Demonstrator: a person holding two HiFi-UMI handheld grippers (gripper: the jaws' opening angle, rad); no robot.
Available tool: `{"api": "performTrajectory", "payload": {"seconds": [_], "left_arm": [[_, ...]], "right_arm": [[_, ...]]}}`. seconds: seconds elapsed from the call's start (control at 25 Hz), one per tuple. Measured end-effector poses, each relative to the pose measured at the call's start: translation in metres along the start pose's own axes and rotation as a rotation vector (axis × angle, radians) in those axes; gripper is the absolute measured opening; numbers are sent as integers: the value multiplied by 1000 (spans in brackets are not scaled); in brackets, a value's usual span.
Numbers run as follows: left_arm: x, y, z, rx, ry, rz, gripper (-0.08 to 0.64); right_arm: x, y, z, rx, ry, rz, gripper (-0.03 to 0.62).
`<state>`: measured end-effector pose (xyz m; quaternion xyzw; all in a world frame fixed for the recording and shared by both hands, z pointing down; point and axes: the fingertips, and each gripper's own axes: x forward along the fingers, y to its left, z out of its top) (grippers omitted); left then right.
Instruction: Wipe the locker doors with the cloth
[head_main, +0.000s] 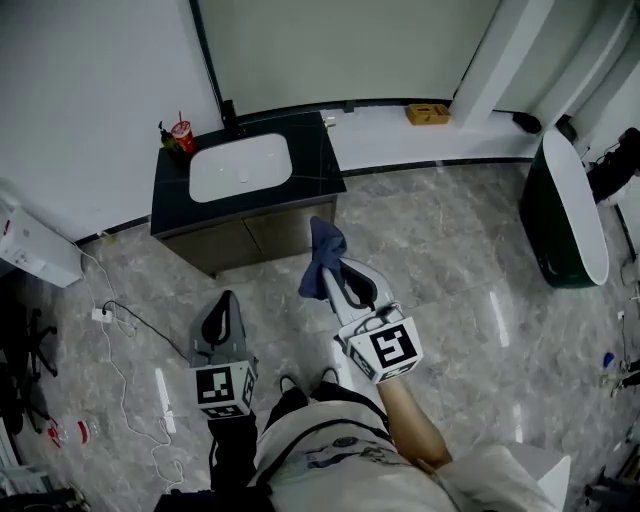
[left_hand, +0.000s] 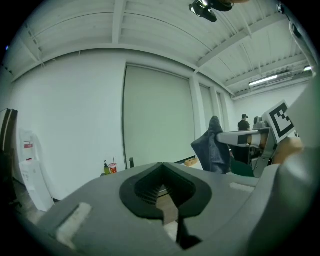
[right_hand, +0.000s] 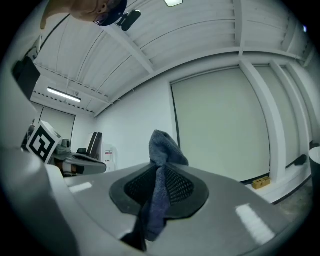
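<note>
A dark blue cloth (head_main: 322, 258) is pinched in my right gripper (head_main: 331, 277), which is shut on it and held out above the floor in front of the person. In the right gripper view the cloth (right_hand: 161, 150) sticks up past the jaw tips and hangs down between them (right_hand: 157, 175). My left gripper (head_main: 224, 302) is lower left in the head view, its jaws together with nothing in them. The left gripper view shows its closed jaws (left_hand: 161, 172) and, to the right, the cloth (left_hand: 212, 147) on the other gripper. A pale green wall panel (head_main: 340, 45) lies ahead; I see no locker plainly.
A black vanity (head_main: 310, 175) with a white basin (head_main: 240, 166) and a red cup (head_main: 182, 134) stands ahead against the wall. A white appliance (head_main: 35, 250) and a cable (head_main: 120, 350) lie at the left. A dark oval tub-like object (head_main: 568, 210) stands at the right.
</note>
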<state>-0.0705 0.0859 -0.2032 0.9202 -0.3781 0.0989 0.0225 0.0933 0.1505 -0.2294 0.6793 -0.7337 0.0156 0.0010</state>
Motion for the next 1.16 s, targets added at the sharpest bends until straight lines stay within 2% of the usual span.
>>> {"api": "performTrajectory", "payload": {"seconds": [0.12, 0.44, 1.16], "left_arm": [[-9, -15, 12, 14, -16, -37, 2], [-19, -21, 25, 30, -51, -64, 2], [-12, -23, 25, 18, -51, -70, 2]], "right_arm": [[-12, 4, 16, -5, -6, -41, 52], [-29, 13, 28, -27, -35, -58, 49], [-20, 15, 29, -43, -31, -38, 49]]}}
